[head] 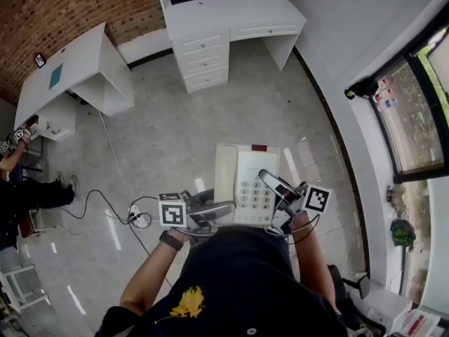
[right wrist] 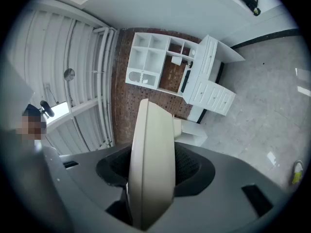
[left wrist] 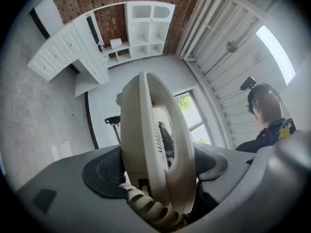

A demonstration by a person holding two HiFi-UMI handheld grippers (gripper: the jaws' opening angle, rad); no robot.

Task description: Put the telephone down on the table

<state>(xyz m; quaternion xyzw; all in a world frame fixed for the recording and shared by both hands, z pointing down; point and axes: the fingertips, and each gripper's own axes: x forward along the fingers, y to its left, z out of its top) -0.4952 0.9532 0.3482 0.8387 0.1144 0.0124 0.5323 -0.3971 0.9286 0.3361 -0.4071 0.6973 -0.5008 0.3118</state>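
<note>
Head view: 1 telephone (head: 247,177) gripped by L claw (head: 212,213), R claw (head: 277,188).

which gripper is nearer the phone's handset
Left. The left gripper clamps the telephone along its handset side, by the coiled cord; the right gripper clamps the opposite edge, past the keypad.

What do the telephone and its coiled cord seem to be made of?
The telephone looks like hard moulded plastic, cream, smooth with a slight sheen; thin vent slots suggest moulding. Its cord seems plastic-coated: a tight coil in the same cream.
</note>
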